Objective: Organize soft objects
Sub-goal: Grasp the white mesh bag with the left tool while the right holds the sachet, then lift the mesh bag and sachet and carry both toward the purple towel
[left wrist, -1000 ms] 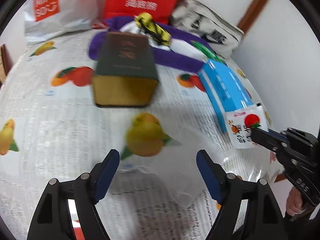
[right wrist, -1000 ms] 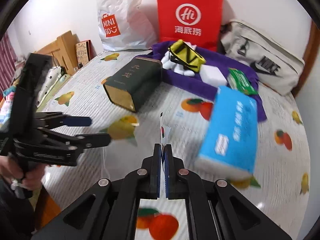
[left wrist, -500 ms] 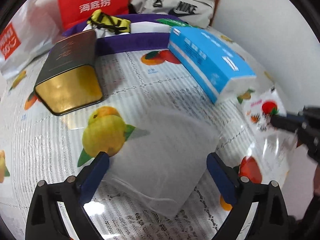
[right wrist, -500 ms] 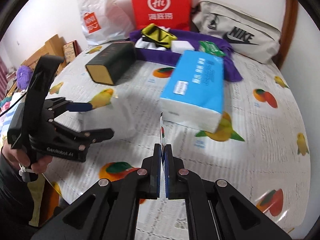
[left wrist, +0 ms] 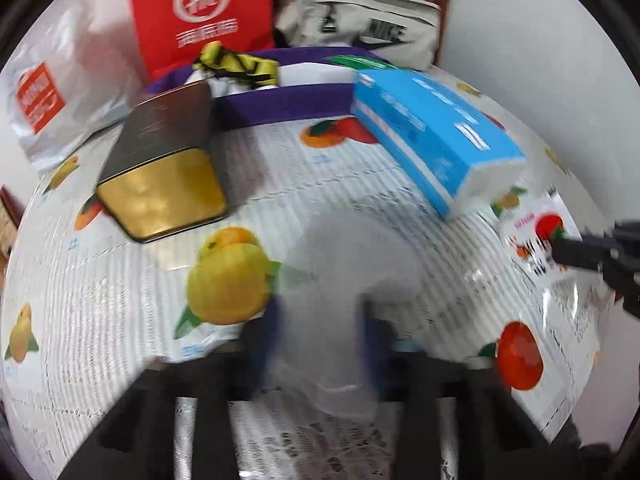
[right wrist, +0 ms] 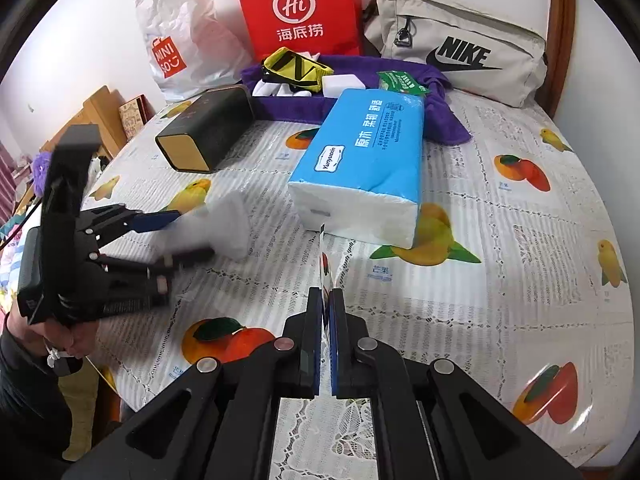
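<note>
- The white tissue sheet (right wrist: 224, 224) lies bunched on the fruit-print tablecloth (right wrist: 500, 240) at about 9 o'clock in the right wrist view, and it sits between the fingers of the left gripper (right wrist: 176, 236).
- In the left wrist view that same sheet (left wrist: 340, 280) fills the 6 o'clock area, with the left gripper (left wrist: 320, 340) blurred around it; its jaws have narrowed onto the tissue, though the blur leaves it unclear whether they fully pinch it.
- The right gripper (right wrist: 326, 320) is clamped tight on a thin printed packet (right wrist: 325, 264), held edge-on and upright at 6 o'clock.
- From the left camera, the packet (left wrist: 536, 240) with its tomato print shows at 3 o'clock, with the right gripper's tip (left wrist: 576, 254) on it.
- A blue tissue pack (right wrist: 368, 164) lies near centre, just beyond the packet.
- A dark tin with a gold end (right wrist: 208, 132) rests at 10 o'clock.
- A purple cloth (right wrist: 440, 116) holding small items spreads at 12 o'clock, in front of a red paper bag (right wrist: 298, 8), a white shopping bag (right wrist: 180, 36) and a beige Nike bag (right wrist: 460, 48).
</note>
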`<state>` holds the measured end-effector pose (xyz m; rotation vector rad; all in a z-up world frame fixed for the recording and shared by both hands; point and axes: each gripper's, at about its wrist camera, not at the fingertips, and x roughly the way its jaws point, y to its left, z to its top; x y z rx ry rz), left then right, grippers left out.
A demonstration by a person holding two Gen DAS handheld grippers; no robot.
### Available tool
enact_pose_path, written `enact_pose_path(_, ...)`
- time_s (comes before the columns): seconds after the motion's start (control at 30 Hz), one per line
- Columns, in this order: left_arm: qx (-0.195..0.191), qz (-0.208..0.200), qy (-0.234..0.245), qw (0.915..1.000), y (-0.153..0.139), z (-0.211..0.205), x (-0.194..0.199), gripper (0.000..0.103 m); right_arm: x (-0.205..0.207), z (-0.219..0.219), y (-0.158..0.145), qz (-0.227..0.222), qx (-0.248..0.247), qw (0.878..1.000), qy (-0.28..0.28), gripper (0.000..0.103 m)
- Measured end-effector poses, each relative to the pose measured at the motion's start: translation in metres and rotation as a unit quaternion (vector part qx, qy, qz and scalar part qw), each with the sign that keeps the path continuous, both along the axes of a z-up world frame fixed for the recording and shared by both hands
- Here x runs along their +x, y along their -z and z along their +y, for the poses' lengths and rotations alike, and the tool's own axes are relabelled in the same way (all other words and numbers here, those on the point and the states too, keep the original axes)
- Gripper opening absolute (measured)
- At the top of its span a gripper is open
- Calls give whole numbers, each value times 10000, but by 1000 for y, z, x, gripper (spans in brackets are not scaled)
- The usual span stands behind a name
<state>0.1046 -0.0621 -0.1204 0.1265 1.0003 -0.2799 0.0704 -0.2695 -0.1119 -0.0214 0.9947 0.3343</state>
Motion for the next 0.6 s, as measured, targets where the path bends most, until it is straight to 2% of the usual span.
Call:
enact_pose_path(0.07,-116,40,-97,9999,0,9,2,10,0,1,0,1,7,10000,-10,3)
enact_pose_path(0.17,-336,127,-205,9991,-1,19,2,8,0,1,-1,1,12,10000,0,3)
enact_pose_path(0.53,-190,114,-759,9969,-12,49,-6,7,-2,0,-9,3,-31,10000,-62,3)
enact_pose_path(0.6,-306,107,-862,9958,-15,55,-5,7,-3,0,-12,-43,-57,9999,-95,3)
